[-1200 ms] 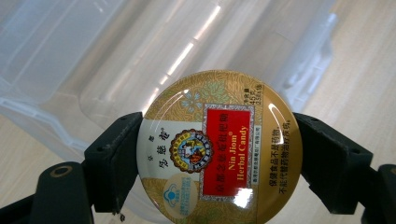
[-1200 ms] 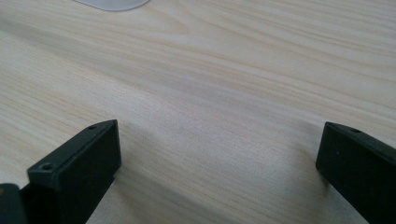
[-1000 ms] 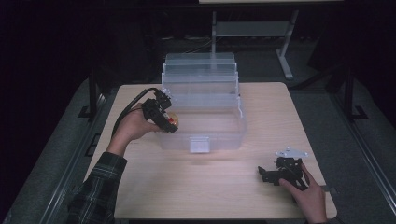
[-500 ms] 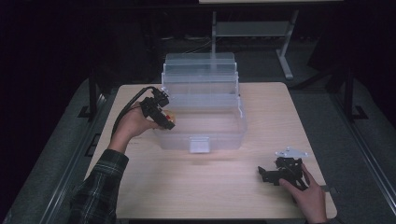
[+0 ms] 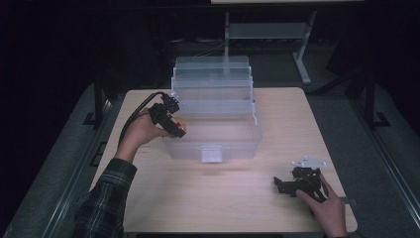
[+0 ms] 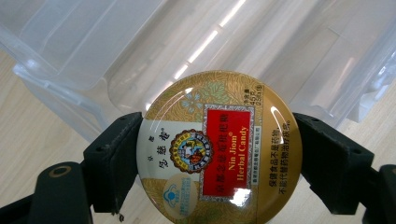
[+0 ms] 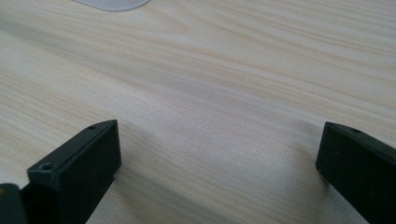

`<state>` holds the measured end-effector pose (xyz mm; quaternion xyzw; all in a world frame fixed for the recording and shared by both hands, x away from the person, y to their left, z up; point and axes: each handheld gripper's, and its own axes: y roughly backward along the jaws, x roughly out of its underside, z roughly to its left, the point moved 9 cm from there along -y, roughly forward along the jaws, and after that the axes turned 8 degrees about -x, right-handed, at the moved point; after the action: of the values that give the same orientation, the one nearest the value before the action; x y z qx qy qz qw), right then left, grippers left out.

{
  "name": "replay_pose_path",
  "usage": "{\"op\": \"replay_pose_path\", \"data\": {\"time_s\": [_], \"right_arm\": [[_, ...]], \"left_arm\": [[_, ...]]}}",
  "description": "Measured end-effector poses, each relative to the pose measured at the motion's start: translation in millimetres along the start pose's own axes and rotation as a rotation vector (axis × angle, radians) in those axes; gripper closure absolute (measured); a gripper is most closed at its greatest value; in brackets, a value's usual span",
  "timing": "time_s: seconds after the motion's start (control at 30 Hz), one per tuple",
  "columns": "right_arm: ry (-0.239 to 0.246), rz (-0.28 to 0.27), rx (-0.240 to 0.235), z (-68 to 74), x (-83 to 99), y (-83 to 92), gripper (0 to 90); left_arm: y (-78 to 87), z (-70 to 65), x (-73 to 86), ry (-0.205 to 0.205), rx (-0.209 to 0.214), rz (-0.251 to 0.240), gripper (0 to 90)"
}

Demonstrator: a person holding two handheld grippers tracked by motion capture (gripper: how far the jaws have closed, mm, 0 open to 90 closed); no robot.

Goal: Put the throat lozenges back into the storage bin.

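- Table [image 5: 237, 198]: pale wood-grain top with rounded corners, filling the centre and lower part of the high view; in the right gripper view its grain runs in long streaks.
- Clear plastic box [image 5: 214, 116]: stands open at upper centre of the table, trays stepped upward toward the back, a latch on its front wall.
- Left hand-held gripper [image 5: 173, 122]: at centre left of the high view, raised at the box's left front corner, a black cable looping off it. Its jaws are clamped on the round tin.
- Round tin [image 6: 219, 147]: gold lid with a red label reading "Nin Jiom Herbal Candy", gripped by its edges at lower centre of the left gripper view, the box's clear walls behind it.
- Right hand-held gripper [image 5: 289, 184]: lower right of the high view, low over bare table, jaws spread wide with nothing between them.
- Room: dark; grey floor on both sides of the table; a metal stand [image 5: 267, 32] at upper centre.
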<state>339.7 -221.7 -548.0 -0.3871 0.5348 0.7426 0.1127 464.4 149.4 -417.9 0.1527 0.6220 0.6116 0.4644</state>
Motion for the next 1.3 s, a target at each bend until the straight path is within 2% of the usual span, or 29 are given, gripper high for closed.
{"op": "replay_pose_path", "data": {"time_s": [0.57,0.73,0.93,1.03,1.3], "right_arm": [[0.0,0.0,0.0,0.0,0.0,0.0,0.0],[0.0,0.0,0.0,0.0,0.0,0.0,0.0],[0.0,0.0,0.0,0.0,0.0,0.0,0.0],[0.0,0.0,0.0,0.0,0.0,0.0,0.0],[0.0,0.0,0.0,0.0,0.0,0.0,0.0]], "left_arm": [[1.1,-0.1,-2.0,0.009,0.002,-0.017,18.1],[8.2,-1.1,-0.7,-0.001,-0.009,-0.031,18.1],[18.1,-2.8,0.2,0.005,-0.015,-0.058,18.1],[25.5,-6.2,4.4,0.019,-0.01,-0.091,18.1],[32.8,-6.7,22.9,0.05,-0.023,-0.125,17.6]]}}
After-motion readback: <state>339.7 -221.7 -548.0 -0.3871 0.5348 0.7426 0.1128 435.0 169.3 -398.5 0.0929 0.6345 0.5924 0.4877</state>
